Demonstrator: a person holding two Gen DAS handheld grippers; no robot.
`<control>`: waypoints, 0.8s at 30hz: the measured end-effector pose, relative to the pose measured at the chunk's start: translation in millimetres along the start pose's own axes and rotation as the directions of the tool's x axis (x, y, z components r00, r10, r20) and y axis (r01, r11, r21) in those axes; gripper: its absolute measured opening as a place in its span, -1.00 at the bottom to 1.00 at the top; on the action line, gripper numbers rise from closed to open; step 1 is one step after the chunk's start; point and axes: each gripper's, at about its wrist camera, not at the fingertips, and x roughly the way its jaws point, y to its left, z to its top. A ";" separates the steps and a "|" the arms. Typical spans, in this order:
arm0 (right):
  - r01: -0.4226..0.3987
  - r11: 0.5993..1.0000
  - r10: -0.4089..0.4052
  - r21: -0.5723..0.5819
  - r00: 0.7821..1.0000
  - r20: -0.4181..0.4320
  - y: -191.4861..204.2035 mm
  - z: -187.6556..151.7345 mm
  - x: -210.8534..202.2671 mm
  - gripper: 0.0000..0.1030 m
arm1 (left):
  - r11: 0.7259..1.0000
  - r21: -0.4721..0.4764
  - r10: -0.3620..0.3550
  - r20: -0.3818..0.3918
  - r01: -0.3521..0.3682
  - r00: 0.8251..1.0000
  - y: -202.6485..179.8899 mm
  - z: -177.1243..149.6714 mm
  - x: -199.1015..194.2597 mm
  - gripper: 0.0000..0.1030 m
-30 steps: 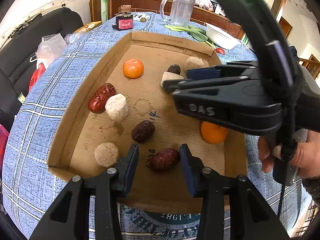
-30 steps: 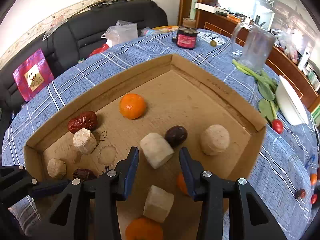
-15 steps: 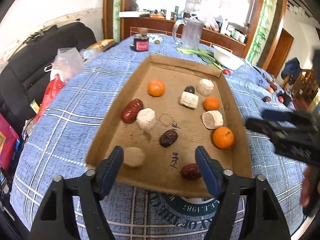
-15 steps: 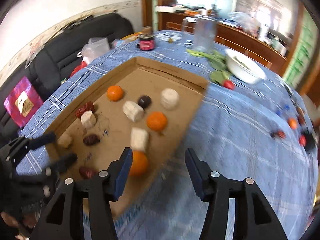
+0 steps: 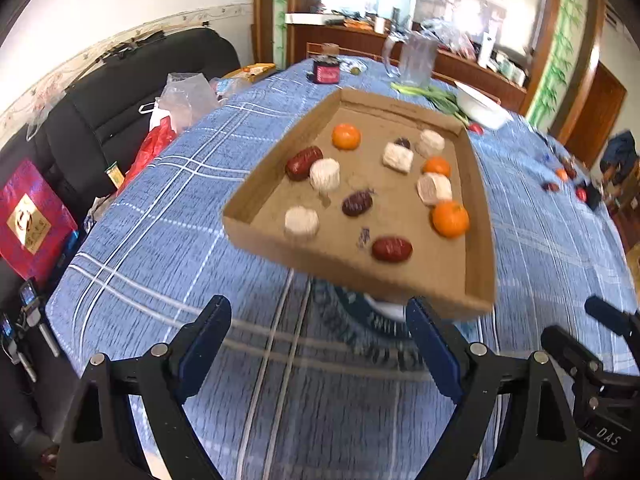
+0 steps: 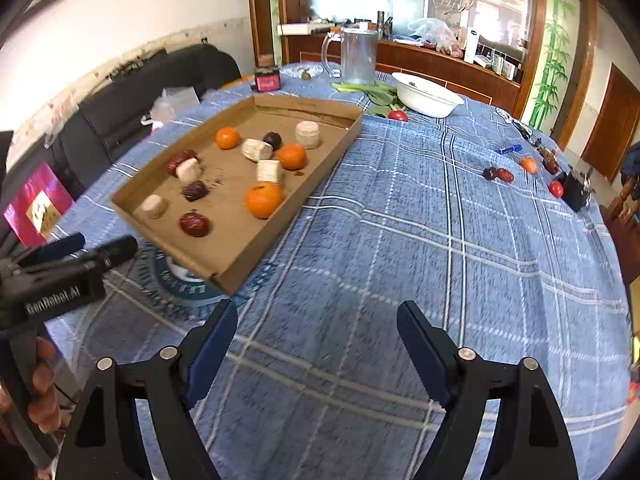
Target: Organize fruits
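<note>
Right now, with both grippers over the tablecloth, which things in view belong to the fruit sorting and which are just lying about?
Job:
cardboard tray
oranges in it
red dates in it
pale cakes in it
loose fruit on the cloth
left gripper, open
right gripper, open

Lying about:
glass pitcher
white bowl
greens
red jar

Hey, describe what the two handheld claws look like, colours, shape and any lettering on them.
Both are matte black plastic frames with silver rivets at the pivots. The left claw and the right claw each end in two dark blue ridged pads. Seen from the right wrist camera, the left claw's side carries white lettering reading GenRobot.AI. From the left wrist camera, the right claw's body shows white letters DAS. No sleeve is visible.
</note>
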 end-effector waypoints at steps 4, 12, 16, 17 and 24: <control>0.024 1.000 -0.024 0.003 1.000 0.015 8.7 -6.0 -10.3 0.70 | 1.000 0.021 0.015 0.058 -0.016 0.998 3.5 -3.8 -13.3 0.73; 0.164 0.985 -0.169 0.051 0.975 0.141 27.8 -10.6 -32.2 0.75 | 0.991 0.137 -0.031 0.147 0.011 0.989 -2.2 -7.5 -26.3 0.79; 0.195 0.976 -0.208 0.098 0.967 0.150 29.8 -13.9 -39.9 0.76 | 0.985 0.167 -0.059 0.177 0.029 0.982 -4.2 -7.9 -31.6 0.80; 0.202 0.974 -0.216 0.103 0.965 0.151 30.2 -15.3 -41.5 0.76 | 0.986 0.165 -0.052 0.194 0.020 0.980 -4.1 -9.1 -33.9 0.80; 0.240 0.960 -0.257 0.142 0.959 0.120 28.2 -22.7 -45.8 0.78 | 0.980 0.198 -0.044 0.236 -0.004 0.971 -2.3 -12.4 -40.0 0.80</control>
